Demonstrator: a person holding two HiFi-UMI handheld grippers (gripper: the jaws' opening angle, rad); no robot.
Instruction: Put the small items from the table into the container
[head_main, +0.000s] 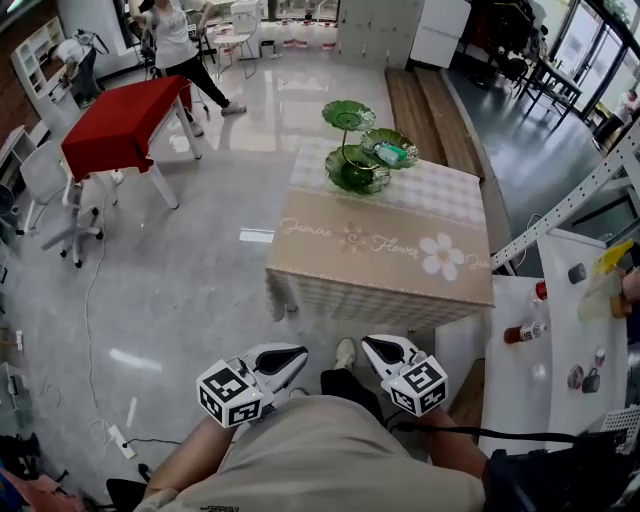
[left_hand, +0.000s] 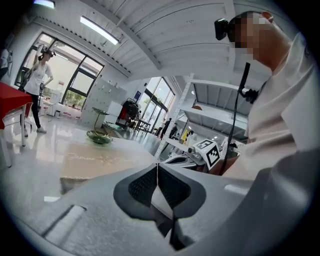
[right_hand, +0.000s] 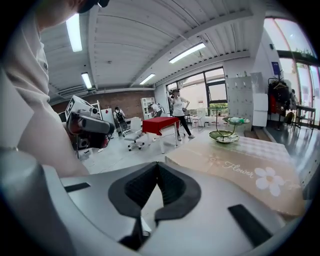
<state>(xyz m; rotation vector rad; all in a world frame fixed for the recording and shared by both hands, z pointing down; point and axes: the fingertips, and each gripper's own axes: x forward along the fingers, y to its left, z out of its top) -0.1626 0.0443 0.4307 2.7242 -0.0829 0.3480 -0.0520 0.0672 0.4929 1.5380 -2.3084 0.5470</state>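
Observation:
A square table under a beige flowered cloth (head_main: 380, 245) stands ahead of me. At its far edge is a green glass tiered dish stand (head_main: 358, 150), also in the left gripper view as the dish stand (left_hand: 100, 136) and in the right gripper view as the dish stand (right_hand: 225, 134). A pale green packet (head_main: 392, 153) lies in one of its bowls. The rest of the cloth shows no small items. My left gripper (head_main: 297, 353) and right gripper (head_main: 371, 344) hang close to my body, well short of the table. Both are shut with nothing between the jaws: left gripper (left_hand: 157, 169), right gripper (right_hand: 157, 169).
A white side table (head_main: 560, 340) at the right carries several small bottles and jars. A slanted metal rail (head_main: 575, 200) rises beside it. Farther left are a red-clothed table (head_main: 125, 120), white chairs (head_main: 50, 190), floor cables (head_main: 95, 330) and a person (head_main: 180, 40).

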